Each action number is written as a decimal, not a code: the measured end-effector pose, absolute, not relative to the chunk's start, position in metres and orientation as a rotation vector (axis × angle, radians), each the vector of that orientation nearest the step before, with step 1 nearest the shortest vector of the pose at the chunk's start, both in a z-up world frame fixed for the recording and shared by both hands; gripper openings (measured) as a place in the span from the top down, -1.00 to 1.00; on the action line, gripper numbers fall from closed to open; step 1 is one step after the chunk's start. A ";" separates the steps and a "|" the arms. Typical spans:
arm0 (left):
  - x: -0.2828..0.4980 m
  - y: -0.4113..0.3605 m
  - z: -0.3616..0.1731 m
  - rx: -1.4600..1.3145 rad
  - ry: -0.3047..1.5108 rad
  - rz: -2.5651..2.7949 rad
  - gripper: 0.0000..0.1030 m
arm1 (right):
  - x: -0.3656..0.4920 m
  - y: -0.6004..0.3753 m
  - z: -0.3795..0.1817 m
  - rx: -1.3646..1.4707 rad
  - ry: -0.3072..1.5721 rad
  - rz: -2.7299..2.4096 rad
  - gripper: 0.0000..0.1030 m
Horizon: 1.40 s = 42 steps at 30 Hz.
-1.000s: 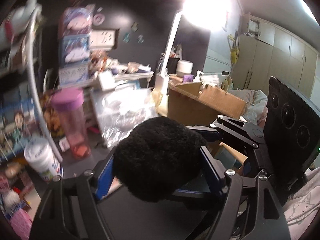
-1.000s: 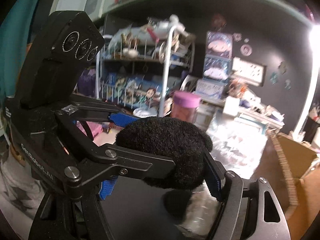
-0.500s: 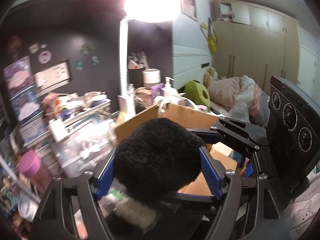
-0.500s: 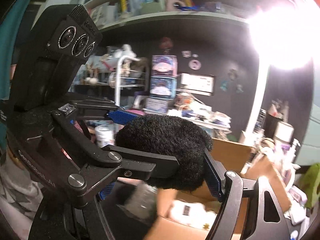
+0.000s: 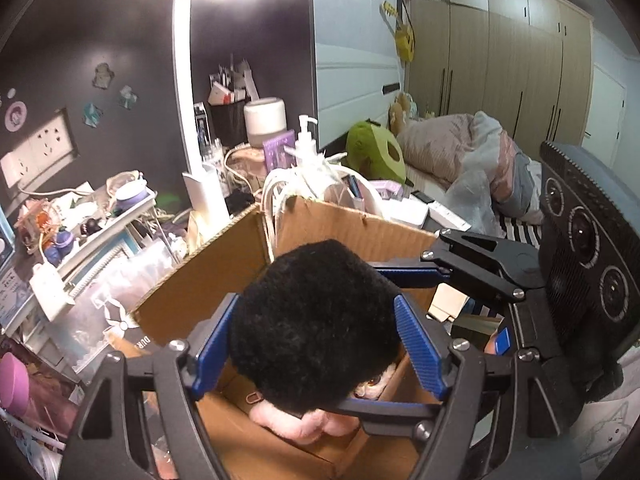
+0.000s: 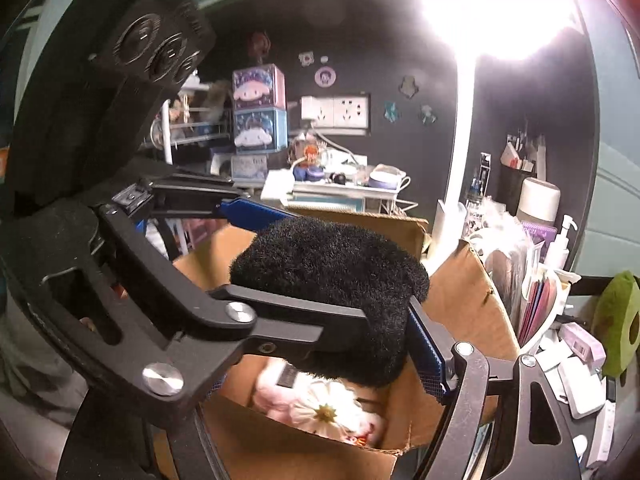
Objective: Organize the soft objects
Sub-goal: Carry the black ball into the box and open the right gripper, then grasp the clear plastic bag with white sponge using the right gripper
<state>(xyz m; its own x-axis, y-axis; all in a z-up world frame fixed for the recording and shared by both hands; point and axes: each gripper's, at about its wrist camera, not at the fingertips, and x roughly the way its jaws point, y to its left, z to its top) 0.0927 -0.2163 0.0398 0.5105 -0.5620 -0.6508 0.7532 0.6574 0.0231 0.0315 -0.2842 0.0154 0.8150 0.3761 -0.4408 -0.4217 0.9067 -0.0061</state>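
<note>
Black plush (image 5: 316,322) hangs directly above your open cardboard box (image 5: 224,276), over a pink toy (image 6: 320,404). Both grippers, left (image 5: 316,340) and right (image 6: 336,280), clench it with 2 fingers each.

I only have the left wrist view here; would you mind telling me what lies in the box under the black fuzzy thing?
Observer: The right wrist view shows a white plush flower with a yellow centre lying in the cardboard box.
Operator: Thank you. Is my left gripper really gripping the toy?
Observer: From the right camera, the left gripper has one blue pad along the far side of the black fuzzy toy and a black finger across its near side.
Operator: And what sits behind the box?
Observer: Two stacked cartoon-character boxes stand against the dark wall.
</note>
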 end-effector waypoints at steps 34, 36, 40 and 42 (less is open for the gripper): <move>0.046 -0.008 0.049 0.038 0.521 -0.569 -0.95 | -0.024 -0.206 0.064 -0.299 0.393 0.398 -1.00; 0.043 0.011 0.040 0.021 0.526 -0.540 -0.95 | -0.026 -0.190 0.068 -0.307 0.397 0.443 -1.00; 0.041 0.040 0.021 0.003 0.539 -0.487 -0.95 | -0.030 -0.152 0.068 -0.329 0.397 0.510 -1.00; 0.041 0.053 0.011 -0.012 0.547 -0.469 -0.95 | -0.029 -0.134 0.064 -0.345 0.407 0.532 -1.00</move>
<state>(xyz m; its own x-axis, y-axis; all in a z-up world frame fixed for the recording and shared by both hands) 0.0409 0.0531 0.0106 0.7515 -0.4323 -0.4984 0.4258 0.8948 -0.1340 -0.0286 -0.1339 0.0637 0.7860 0.4160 -0.4573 -0.5499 0.8085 -0.2096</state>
